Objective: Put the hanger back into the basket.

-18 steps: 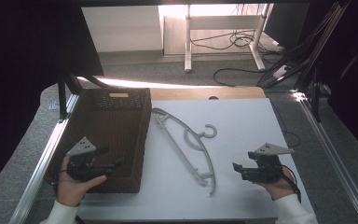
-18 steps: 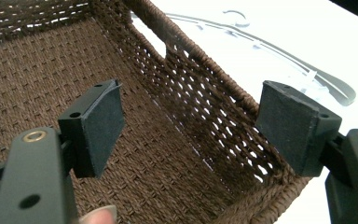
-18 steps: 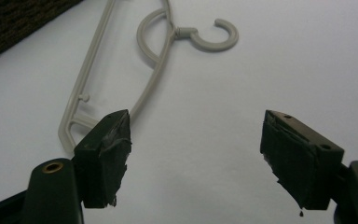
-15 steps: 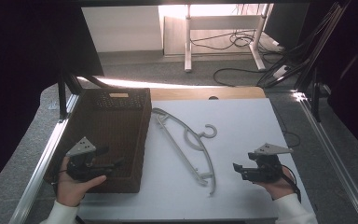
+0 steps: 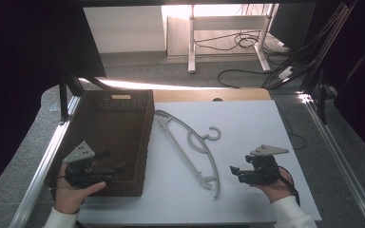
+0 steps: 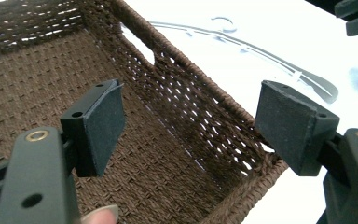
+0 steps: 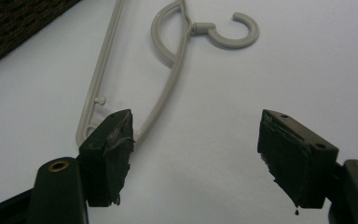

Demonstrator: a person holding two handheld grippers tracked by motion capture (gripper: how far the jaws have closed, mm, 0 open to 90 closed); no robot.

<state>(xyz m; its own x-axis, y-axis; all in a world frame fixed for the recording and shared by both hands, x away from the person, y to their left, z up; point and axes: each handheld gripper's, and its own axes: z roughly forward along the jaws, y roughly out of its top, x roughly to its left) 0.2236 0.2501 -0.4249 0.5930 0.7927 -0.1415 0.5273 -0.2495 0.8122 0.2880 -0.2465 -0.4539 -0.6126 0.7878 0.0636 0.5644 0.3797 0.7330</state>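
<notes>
A pale grey plastic hanger (image 5: pixel 190 142) lies flat on the white tabletop (image 5: pixel 252 128), hook toward the right. A brown wicker basket (image 5: pixel 123 102) stands to its left with nothing inside. My left gripper (image 5: pixel 114 161) hovers open over the basket's near right corner; in the left gripper view its jaws (image 6: pixel 196 123) stand wide above the woven floor (image 6: pixel 37 70). My right gripper (image 5: pixel 235 172) is open, a short way right of the hanger's near end. In the right gripper view its jaws (image 7: pixel 198 149) stand apart just short of the hanger (image 7: pixel 168 88), holding nothing.
Metal rails (image 5: pixel 43 161) run along both sides of the table. Beyond the far edge are a floor, a desk frame (image 5: pixel 192 42) and loose cables (image 5: pixel 247 71). The basket's corner (image 7: pixel 9 23) appears at the upper left of the right gripper view.
</notes>
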